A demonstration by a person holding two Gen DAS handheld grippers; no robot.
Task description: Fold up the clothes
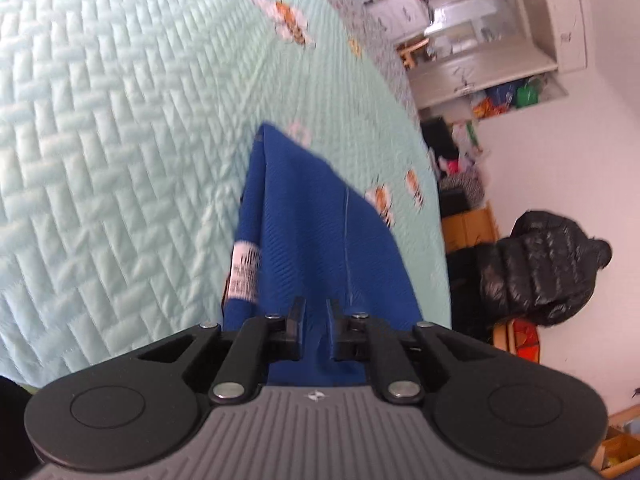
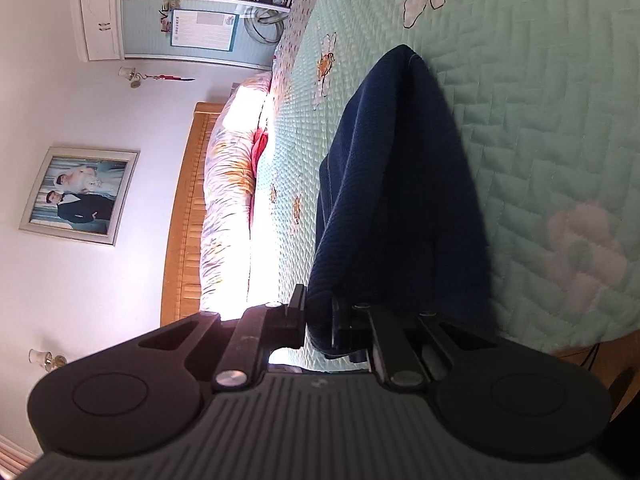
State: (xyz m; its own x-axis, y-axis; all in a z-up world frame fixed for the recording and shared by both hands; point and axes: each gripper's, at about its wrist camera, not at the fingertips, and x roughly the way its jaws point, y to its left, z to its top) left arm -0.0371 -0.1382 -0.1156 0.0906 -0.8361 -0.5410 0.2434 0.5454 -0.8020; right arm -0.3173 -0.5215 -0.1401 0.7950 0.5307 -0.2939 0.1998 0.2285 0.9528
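A blue knitted garment (image 1: 312, 216) hangs from my left gripper (image 1: 316, 312), whose black jaws are shut on its edge; a white care label (image 1: 244, 268) shows at its left side. In the right wrist view the same garment (image 2: 384, 184) looks dark navy and stretches away from my right gripper (image 2: 319, 312), also shut on a bunched edge of it. The cloth is lifted above a pale green quilted bedspread (image 1: 100, 140) printed with bees. Both views are rolled sideways.
A black puffer jacket (image 1: 548, 268) and cluttered shelves (image 1: 500, 60) stand beyond the bed in the left view. The right view shows a rolled floral duvet (image 2: 228, 200), a wooden headboard (image 2: 184, 216), a framed photo (image 2: 78, 194) and a white cabinet (image 2: 104, 12).
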